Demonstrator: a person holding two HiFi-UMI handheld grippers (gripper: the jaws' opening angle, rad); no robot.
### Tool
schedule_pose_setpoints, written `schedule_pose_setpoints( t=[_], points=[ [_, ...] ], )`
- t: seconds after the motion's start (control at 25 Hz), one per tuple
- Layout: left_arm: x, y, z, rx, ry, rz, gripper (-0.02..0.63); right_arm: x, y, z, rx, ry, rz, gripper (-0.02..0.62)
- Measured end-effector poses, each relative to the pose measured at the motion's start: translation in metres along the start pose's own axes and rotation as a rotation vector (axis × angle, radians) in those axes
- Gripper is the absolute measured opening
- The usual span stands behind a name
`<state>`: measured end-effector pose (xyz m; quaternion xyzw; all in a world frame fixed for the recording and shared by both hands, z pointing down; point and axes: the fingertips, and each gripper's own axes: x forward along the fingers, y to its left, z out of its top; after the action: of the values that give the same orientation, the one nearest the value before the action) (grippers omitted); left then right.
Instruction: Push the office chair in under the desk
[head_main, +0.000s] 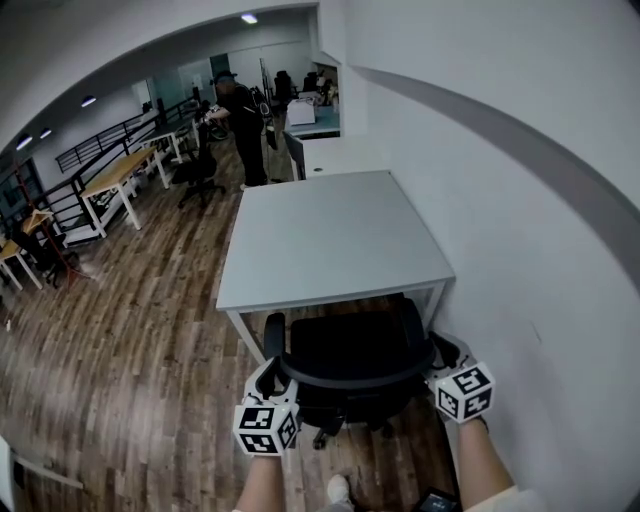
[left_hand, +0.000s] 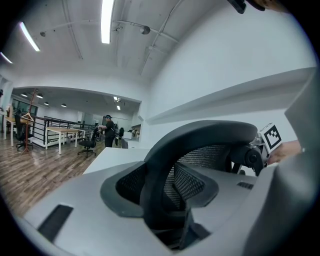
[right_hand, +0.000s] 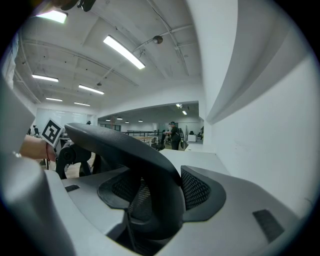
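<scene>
A black mesh office chair (head_main: 350, 350) stands at the near edge of the grey desk (head_main: 330, 235), its seat partly under the top. My left gripper (head_main: 272, 378) clamps the left side of the backrest rim, and my right gripper (head_main: 446, 354) clamps the right side. In the left gripper view the left gripper (left_hand: 162, 191) has the black backrest frame (left_hand: 200, 135) between its pads. The right gripper (right_hand: 160, 194) holds the frame (right_hand: 120, 142) the same way in the right gripper view. Beyond the backrest lies the desk top (left_hand: 115, 155).
A white wall (head_main: 520, 220) runs close along the right side of desk and chair. Wooden floor (head_main: 140, 340) spreads to the left. Farther back are a person (head_main: 243, 120), another black chair (head_main: 198, 170), wooden tables (head_main: 115, 180) and a railing (head_main: 100, 140).
</scene>
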<state>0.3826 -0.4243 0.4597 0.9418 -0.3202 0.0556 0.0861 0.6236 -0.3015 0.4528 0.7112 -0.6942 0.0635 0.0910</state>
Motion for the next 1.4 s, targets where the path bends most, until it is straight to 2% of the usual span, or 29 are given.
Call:
schedule_pose_setpoints(
  t=[0.76,1.4],
  points=[
    [0.069,0.044,0.016,0.005,-0.005,-0.016,0.175,0.070,-0.023,0.013,0.010,-0.025,-0.041,0.265],
    [0.099,0.063,0.026,0.002,0.001,0.011,0.175,0.111,-0.038,0.025,-0.006,-0.022,0.004,0.265]
  ],
)
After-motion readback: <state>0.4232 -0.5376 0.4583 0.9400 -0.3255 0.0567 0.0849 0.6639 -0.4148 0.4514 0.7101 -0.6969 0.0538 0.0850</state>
